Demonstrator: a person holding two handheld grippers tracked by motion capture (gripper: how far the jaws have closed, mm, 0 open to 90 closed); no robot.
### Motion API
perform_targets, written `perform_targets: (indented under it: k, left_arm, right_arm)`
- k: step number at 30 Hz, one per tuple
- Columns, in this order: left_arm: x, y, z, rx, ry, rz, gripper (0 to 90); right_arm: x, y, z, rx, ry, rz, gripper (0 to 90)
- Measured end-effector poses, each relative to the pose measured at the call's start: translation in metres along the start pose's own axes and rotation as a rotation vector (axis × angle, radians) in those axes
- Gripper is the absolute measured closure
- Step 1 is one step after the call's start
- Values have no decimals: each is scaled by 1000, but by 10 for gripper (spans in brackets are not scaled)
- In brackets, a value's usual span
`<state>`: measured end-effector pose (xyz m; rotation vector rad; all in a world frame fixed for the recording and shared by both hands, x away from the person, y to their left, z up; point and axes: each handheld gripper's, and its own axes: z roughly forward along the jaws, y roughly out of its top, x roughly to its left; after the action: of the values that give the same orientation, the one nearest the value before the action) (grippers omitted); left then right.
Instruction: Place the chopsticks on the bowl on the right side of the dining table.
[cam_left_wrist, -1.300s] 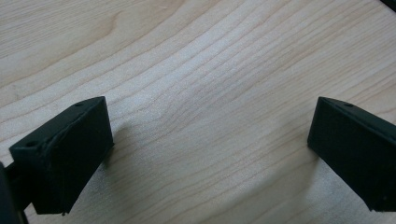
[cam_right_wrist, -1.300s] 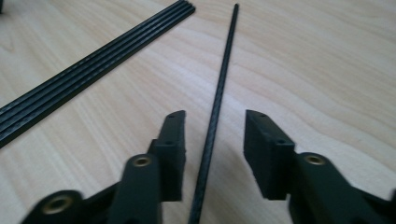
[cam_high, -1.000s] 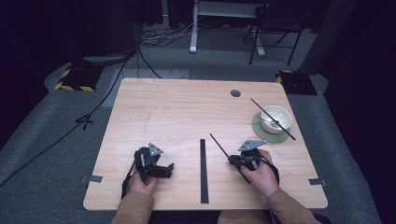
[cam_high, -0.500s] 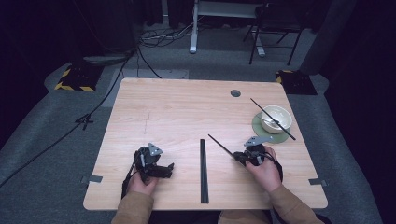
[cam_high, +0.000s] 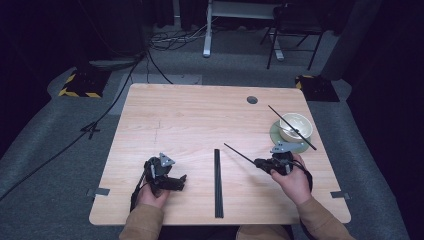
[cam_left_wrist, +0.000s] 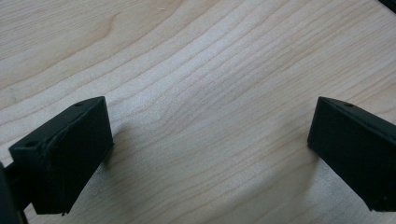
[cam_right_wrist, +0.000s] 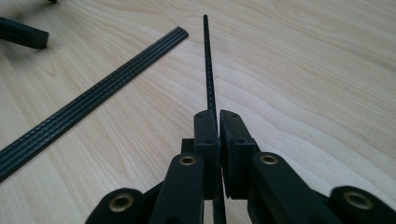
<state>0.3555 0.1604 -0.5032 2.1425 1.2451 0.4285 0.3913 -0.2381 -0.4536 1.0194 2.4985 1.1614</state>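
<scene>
The wooden counter (cam_high: 200, 120) carries everything, and most of its top lies bare, which leaves room to swing long thin pieces about. Ahead of the right tool (cam_high: 260, 163) and off to its outer side sits a pale bowl (cam_high: 295, 125) on a green saucer (cam_high: 276, 134), and a black rod (cam_high: 300, 132) lies slantwise across the bowl's rim, apparently dropped there as its resting place. Between the two tools, nearer the right one, a bundle of black strips (cam_high: 218, 182) lies flat and straight on the wood; it looks like the stock that the pieces are drawn from, kept within easy reach of either hand.

The right tool is clamped tight on a single thin black rod (cam_right_wrist: 208, 70), holding it near one end so the long free part juts forward from the jaws, off the wood. Gripping at the end likely lets the far tip be steered, perhaps toward the bowl.

The left tool (cam_high: 175, 182) rests low on the counter, well to the other side of the bundle, jaws spread wide with nothing but bare wood between them, seemingly parked and waiting.
</scene>
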Motion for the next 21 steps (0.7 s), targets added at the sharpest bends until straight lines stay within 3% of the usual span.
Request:
perform_targets:
  k: [4, 16, 21]
  left_arm:
    - [0, 0, 0, -2, 0, 3, 3]
    - [0, 0, 0, -3, -2, 3, 3]
    - [0, 0, 0, -3, 1, 4, 3]
  right_arm:
    - [-2, 8, -11, -20, 10, -18, 862]
    - [-13, 39, -42, -53, -30, -81, 862]
    - [-20, 50, -55, -72, -35, -82, 862]
